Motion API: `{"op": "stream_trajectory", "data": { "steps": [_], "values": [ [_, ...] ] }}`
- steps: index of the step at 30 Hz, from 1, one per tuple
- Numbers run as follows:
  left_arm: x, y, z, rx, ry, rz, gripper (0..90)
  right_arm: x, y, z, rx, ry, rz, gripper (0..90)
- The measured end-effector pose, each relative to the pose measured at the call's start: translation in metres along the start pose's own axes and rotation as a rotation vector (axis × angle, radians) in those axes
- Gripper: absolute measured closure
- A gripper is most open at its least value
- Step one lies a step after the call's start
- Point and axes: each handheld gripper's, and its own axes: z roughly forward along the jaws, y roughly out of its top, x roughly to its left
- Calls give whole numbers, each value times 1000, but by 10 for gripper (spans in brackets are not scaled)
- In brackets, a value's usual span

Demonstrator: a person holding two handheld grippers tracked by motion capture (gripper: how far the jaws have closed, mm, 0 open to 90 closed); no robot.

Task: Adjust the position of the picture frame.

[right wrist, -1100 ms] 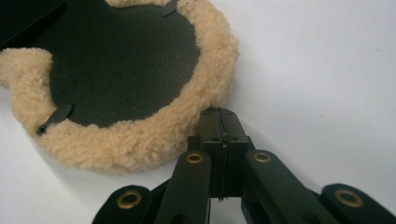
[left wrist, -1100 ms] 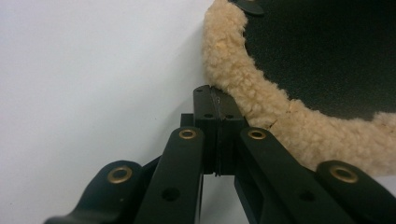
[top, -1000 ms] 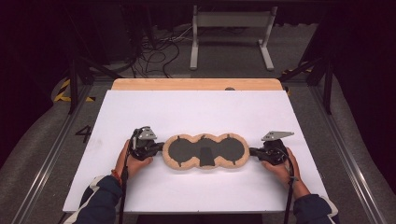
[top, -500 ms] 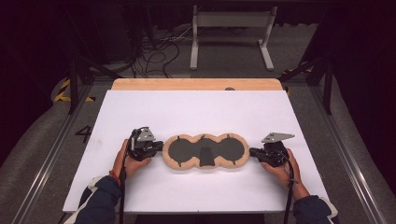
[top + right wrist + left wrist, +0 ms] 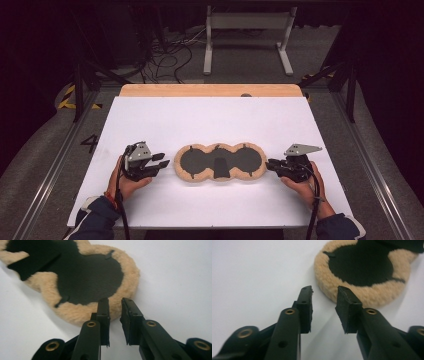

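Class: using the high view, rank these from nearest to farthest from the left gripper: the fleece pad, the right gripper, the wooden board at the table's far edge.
1. Fleece pad, just right of the left gripper.
2. Right gripper, beyond the pad's other end.
3. Wooden board, along the far edge.

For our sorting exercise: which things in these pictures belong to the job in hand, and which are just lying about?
Belonging to the job:
- fleece pad with a dark centre
- left hand-held gripper, open beside the pad's end
- right hand-held gripper, open at its other end

Just lying about:
- cables on the floor
- metal stand
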Motion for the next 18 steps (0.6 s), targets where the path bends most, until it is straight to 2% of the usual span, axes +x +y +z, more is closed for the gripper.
{"op": "stream_trajectory", "data": {
  "steps": [3,6,8,10,13,18],
  "values": [
    [-4,-6,-4,5,-6,-1,591,4,1,-5,-6,6,-6,764],
    [-10,-15,-16,-14,0,-14,527,10,0,-10,-29,54,8,757],
    [-14,-21,-23,-18,23,-18,469,17,-1,-9,-23,78,-7,744],
    [-18,-27,-29,-21,36,-16,417,26,-1,-7,-8,113,-25,727],
    [-23,-36,-36,-11,51,-36,348,40,-1,-2,13,153,-54,718],
    [-28,-47,-48,-23,46,-48,277,57,2,10,37,209,-75,710]
  ]
}}
